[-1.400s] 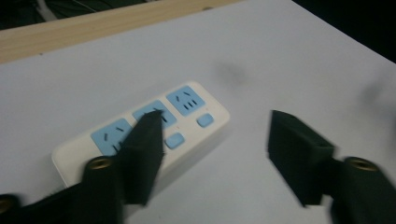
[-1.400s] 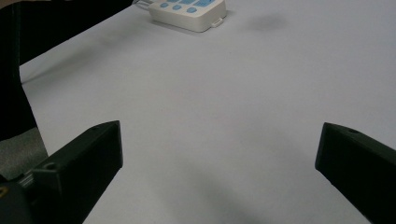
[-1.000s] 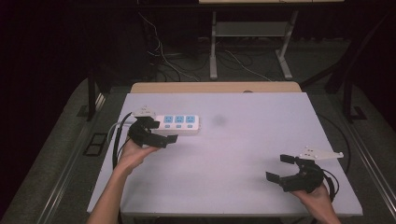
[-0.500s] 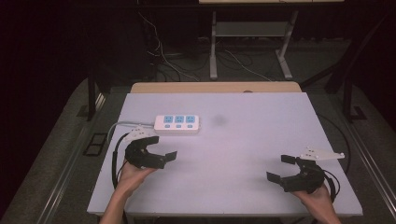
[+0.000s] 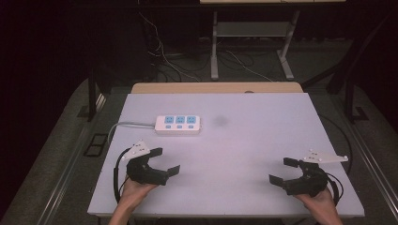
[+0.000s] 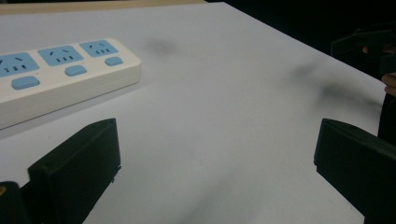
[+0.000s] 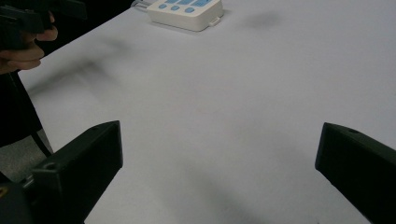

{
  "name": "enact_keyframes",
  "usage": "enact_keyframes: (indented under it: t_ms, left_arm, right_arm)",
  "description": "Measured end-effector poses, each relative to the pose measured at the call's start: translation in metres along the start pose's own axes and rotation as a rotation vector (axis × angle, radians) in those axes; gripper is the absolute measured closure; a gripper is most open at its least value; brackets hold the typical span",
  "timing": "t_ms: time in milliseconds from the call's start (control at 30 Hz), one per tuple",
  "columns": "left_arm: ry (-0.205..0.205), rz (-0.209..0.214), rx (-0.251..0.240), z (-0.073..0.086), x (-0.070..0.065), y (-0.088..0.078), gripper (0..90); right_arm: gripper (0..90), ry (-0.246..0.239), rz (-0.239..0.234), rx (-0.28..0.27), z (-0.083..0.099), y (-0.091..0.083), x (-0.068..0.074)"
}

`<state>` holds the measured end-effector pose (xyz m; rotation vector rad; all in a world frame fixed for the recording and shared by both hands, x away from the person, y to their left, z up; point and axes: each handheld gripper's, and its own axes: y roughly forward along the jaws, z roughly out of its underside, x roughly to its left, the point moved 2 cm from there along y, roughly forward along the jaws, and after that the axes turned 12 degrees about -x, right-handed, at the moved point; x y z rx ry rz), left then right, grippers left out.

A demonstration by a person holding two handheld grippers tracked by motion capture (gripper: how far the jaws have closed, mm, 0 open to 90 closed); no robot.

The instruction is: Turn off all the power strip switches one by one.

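Power strip (image 5: 179,124) just beyond left tool (image 5: 163,161), both tools gaping wide, empty

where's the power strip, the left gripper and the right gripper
power strip (image 5: 179,124), high view, on its middle socket
left gripper (image 5: 164,160), high view, midway between its open jaws
right gripper (image 5: 283,170), high view, midway between its open jaws

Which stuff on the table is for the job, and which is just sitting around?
For the job:
power strip
left gripper, open, nearest it
right gripper, open

Just there:
white table
dark smudge on it
cables on the floor behind
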<state>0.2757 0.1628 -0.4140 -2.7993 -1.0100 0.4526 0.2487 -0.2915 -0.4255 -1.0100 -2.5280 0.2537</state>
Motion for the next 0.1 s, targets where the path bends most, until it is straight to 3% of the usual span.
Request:
enact_keyframes:
  t_ms: [100]
  left_arm:
    - [0.013,0.014,0.009,0.0019,-0.0029,0.0047,0.0]
  right_arm:
    - [0.6,0.002,0.000,0.003,0.0015,-0.0011,0.0011]
